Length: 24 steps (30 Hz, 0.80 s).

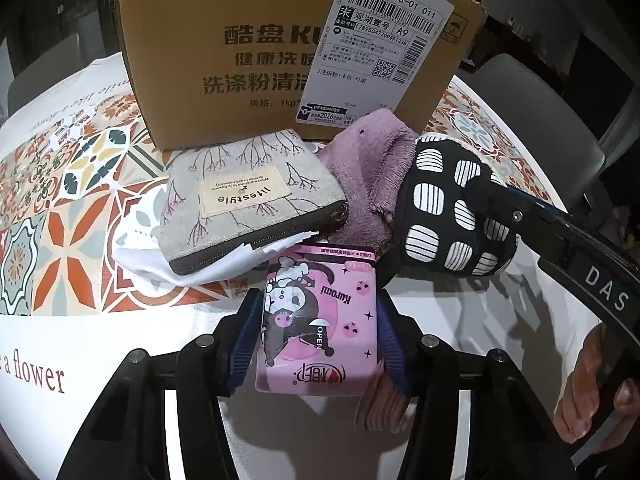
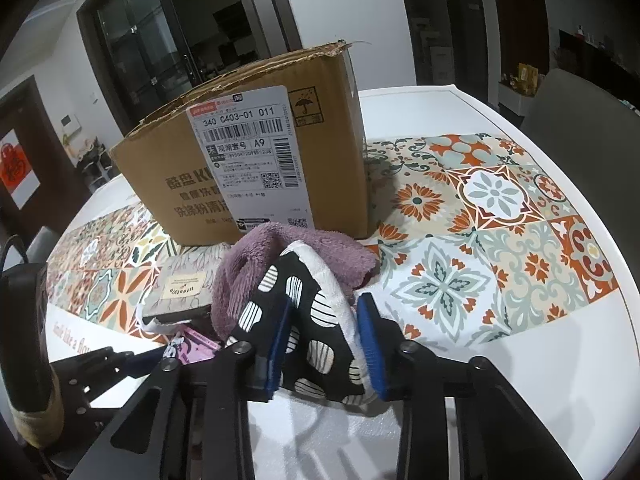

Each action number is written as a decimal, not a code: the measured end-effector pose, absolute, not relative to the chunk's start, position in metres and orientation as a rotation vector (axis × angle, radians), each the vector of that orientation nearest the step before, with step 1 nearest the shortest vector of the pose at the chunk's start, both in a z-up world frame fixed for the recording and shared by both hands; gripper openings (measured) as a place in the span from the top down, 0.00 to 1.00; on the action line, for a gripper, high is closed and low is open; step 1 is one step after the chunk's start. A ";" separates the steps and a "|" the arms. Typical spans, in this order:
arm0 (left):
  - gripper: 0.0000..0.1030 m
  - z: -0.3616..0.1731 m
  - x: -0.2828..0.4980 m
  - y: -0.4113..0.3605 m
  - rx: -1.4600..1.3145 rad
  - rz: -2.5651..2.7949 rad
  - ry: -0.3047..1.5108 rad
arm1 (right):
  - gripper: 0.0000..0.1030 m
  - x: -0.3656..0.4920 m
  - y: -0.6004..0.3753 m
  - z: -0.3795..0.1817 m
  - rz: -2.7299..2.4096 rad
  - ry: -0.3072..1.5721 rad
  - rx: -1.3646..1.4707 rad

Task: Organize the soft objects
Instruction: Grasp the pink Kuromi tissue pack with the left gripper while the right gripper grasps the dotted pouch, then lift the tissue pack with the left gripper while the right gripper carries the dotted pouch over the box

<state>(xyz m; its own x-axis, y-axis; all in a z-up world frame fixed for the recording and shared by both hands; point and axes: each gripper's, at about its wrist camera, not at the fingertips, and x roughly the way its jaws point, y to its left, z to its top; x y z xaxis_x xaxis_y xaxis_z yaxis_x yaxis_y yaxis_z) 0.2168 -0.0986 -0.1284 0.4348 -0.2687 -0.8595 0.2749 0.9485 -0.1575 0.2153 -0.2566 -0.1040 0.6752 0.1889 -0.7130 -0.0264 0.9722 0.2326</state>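
My left gripper [image 1: 320, 316] is shut on a pink Kuromi tissue pack [image 1: 320, 320], held low over the table. My right gripper [image 2: 324, 328] is closed around a black-and-white patterned oven mitt [image 2: 304, 320]; the mitt [image 1: 452, 212] also shows in the left wrist view with the right gripper's finger on it. A purple fluffy cloth [image 1: 368, 176] lies behind the mitt, also seen in the right wrist view [image 2: 272, 256]. A grey "lifestyle" zip pouch [image 1: 244, 200] lies left of it, on a white cloth [image 1: 160, 260]. A cardboard box [image 1: 240, 40] stands behind them all.
The round white table [image 2: 520, 360] carries a tile-patterned runner [image 2: 500, 208]. The cardboard box [image 2: 256, 152] is open at the top. Grey chairs [image 1: 540, 112] stand around the table. A hand [image 1: 592, 396] holds the right gripper's handle.
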 end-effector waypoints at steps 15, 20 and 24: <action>0.49 -0.108 0.197 -0.095 0.027 -0.354 1.013 | 0.85 0.188 -0.252 -0.092 0.107 0.806 0.247; 0.49 -0.095 0.190 -0.089 0.023 -0.357 0.979 | 0.85 0.180 -0.250 -0.085 0.095 0.798 0.247; 0.49 -0.085 0.186 -0.086 0.014 -0.357 0.950 | 0.86 0.173 -0.246 -0.076 0.089 0.779 0.243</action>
<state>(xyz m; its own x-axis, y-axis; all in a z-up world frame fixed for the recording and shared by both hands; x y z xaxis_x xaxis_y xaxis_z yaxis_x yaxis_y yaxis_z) 0.1856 -0.0865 -0.0849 0.5274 -0.2926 -0.7976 0.3048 0.9415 -0.1439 0.1727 -0.2460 -0.0763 0.7096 0.1690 -0.6841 0.0097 0.9684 0.2493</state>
